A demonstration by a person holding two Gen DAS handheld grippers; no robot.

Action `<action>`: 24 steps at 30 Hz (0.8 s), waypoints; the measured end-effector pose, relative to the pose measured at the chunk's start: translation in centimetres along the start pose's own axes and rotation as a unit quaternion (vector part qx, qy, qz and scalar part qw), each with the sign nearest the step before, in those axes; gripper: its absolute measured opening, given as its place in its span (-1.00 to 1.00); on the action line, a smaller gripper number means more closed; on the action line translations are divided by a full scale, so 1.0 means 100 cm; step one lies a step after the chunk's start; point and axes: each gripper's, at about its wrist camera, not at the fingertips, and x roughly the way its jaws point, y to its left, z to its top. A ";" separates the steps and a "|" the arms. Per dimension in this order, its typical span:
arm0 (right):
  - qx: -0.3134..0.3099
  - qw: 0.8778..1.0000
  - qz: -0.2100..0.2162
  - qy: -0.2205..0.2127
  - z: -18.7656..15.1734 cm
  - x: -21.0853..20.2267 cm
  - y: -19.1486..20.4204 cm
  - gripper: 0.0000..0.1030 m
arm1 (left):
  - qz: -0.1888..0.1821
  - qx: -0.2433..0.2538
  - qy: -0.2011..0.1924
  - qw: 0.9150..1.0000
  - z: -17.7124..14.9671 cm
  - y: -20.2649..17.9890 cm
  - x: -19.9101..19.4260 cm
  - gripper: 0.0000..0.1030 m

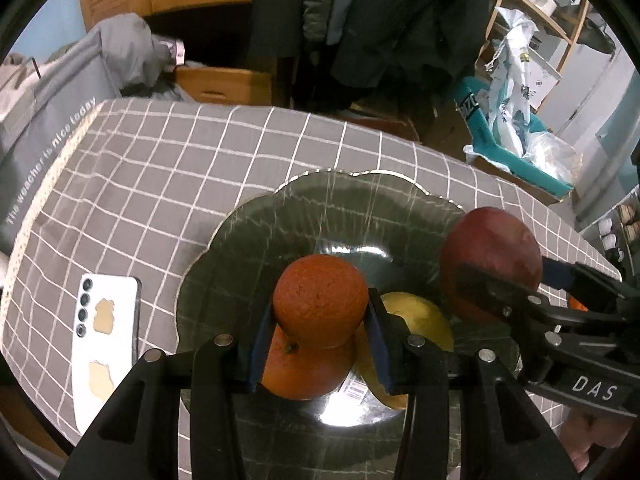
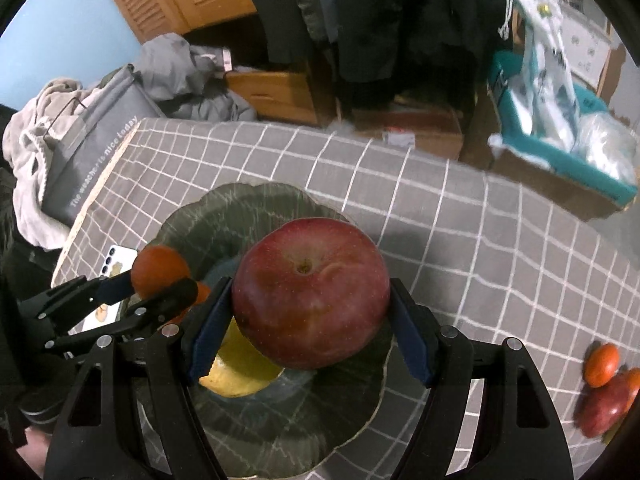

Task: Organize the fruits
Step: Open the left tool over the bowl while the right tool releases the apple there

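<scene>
L→R: 1 white phone [image 1: 106, 344] flat on the grid cloth [image 1: 160, 168]. 1 dark scalloped plate [image 1: 248, 240] w/ 1 orange [image 1: 304, 368] + 1 yellow fruit [image 1: 420, 320] lying in it. Left gripper [image 1: 320, 320] clamped on a 2nd, smaller orange fruit [image 1: 320, 300] over the plate. Right gripper [image 2: 312, 316] clamped on 1 red apple [image 2: 312, 292], also over the plate. Far right on cloth: a few loose fruits [image 2: 604, 384], count unclear. Text: "The weather is nice today" on grey bag [image 2: 92, 148]; "DAS" on right gripper body.
</scene>
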 end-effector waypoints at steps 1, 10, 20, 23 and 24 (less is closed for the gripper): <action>0.001 1.000 0.003 0.004 0.000 0.002 0.000 0.47 | -0.001 -0.002 0.000 1.000 0.000 0.001 0.001 -0.15; 0.036 0.999 0.028 0.019 0.001 0.010 -0.010 0.50 | 0.012 -0.015 -0.002 1.000 0.002 0.007 0.004 0.37; 0.033 0.998 0.035 -0.027 0.011 -0.019 -0.004 0.63 | 0.014 -0.001 -0.012 1.000 0.002 0.001 -0.013 0.49; 0.020 0.999 0.010 -0.041 0.011 -0.030 0.000 0.63 | 0.014 0.001 -0.024 1.000 0.002 -0.002 -0.024 0.49; 0.013 0.999 -0.006 -0.047 0.010 -0.036 0.002 0.63 | 0.014 0.001 -0.029 0.999 0.002 -0.003 -0.029 0.49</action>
